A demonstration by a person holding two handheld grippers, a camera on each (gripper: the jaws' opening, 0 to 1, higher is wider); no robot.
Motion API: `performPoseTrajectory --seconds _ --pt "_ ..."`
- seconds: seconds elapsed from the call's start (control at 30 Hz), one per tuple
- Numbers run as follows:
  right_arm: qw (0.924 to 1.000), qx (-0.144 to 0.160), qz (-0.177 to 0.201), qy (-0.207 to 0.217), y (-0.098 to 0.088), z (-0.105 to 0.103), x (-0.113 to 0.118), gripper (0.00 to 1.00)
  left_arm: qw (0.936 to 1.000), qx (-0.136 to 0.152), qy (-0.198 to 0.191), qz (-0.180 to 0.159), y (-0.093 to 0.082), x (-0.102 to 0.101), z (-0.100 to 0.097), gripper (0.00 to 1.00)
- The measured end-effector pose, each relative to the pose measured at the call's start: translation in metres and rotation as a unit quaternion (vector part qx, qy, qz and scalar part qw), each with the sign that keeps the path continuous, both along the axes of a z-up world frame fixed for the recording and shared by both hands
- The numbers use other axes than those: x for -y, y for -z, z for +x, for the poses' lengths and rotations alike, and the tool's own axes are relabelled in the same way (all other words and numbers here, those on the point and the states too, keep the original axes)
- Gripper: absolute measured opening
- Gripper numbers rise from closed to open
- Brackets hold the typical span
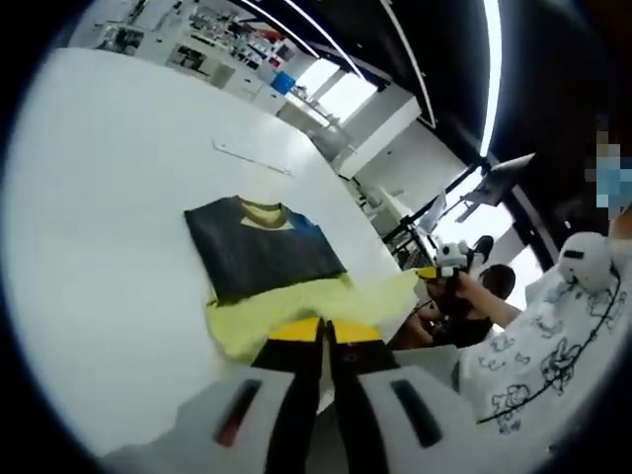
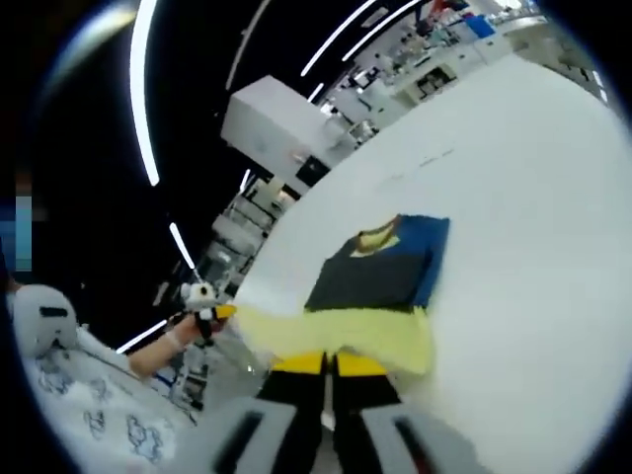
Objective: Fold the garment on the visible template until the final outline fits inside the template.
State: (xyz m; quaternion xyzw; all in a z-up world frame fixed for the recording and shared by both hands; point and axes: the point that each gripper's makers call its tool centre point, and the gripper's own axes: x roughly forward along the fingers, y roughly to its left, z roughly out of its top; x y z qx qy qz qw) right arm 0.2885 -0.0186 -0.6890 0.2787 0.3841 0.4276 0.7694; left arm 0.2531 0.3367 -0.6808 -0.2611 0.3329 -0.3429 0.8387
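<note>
The left gripper view alone shows a faint rectangular outline [image 1: 252, 156] on the white table [image 1: 99, 247], beyond the collar. One dark blue garment with a yellow hem and collar [image 1: 267, 259] lies there, collar pointing away, long axis running away from both cameras. Left gripper [image 1: 324, 336] and right gripper [image 2: 329, 363] each pinch the yellow hem, jaws together.

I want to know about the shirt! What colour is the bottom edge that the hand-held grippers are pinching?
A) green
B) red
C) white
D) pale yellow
D: the soft fabric garment has a dark blue body, and its pale yellow hem runs to the shut jaws of the left hand-held gripper and the right hand-held gripper over the white table.
</note>
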Motion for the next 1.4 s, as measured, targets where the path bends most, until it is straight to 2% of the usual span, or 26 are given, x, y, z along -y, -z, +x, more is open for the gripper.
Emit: performPoseTrajectory --seconds 0.17,0.23,0.4,0.5,0.7,0.87,1.1,1.2,1.27,1.33,1.37,1.4 --pt "0.9993 0.024 0.01 0.028 -0.013 0.04 -0.01 0.0 0.9993 0.031 -0.017 -0.009 -0.012 -0.002 0.04 0.0" --pt "0.9989 0.028 0.011 0.035 -0.013 0.055 -0.012 0.0 0.9991 0.035 -0.023 -0.008 -0.009 -0.003 0.055 0.0" --pt "0.9981 0.038 -0.006 0.048 -0.002 0.089 -0.013 0.0 0.9984 0.031 -0.047 0.0 0.008 -0.008 0.083 0.0" --pt "0.997 0.03 -0.008 0.071 0.008 0.111 -0.012 0.0 0.9972 0.031 -0.067 -0.012 0.015 -0.011 0.101 0.0" --pt "0.9964 0.024 -0.02 0.078 0.023 0.141 -0.019 0.0 0.9927 0.031 -0.112 -0.033 0.022 -0.015 0.128 0.0" --pt "0.995 0.022 -0.018 0.096 0.03 0.162 -0.021 0.0 0.9837 0.022 -0.165 -0.068 0.031 -0.023 0.152 0.0" --pt "0.9938 0.014 -0.037 0.104 0.049 0.181 -0.023 0.0 0.9747 0.003 -0.206 -0.086 0.05 -0.021 0.166 0.0" --pt "0.9927 0.006 -0.051 0.109 0.064 0.187 -0.021 0.0 0.9639 -0.017 -0.244 -0.105 0.059 -0.014 0.168 0.0" --pt "0.9922 -0.004 -0.053 0.113 0.073 0.192 -0.022 0.0 0.9584 -0.014 -0.262 -0.113 0.06 -0.004 0.166 0.0" --pt "0.9911 -0.006 -0.069 0.114 0.084 0.196 -0.02 0.0 0.9467 -0.014 -0.298 -0.122 0.06 -0.007 0.168 0.0" --pt "0.9905 -0.015 -0.071 0.117 0.089 0.197 -0.019 0.0 0.9416 -0.015 -0.307 -0.138 0.059 -0.01 0.17 0.0" --pt "0.9907 -0.02 -0.067 0.116 0.093 0.197 -0.021 0.0 0.9408 -0.015 -0.307 -0.142 0.061 -0.011 0.17 0.0"
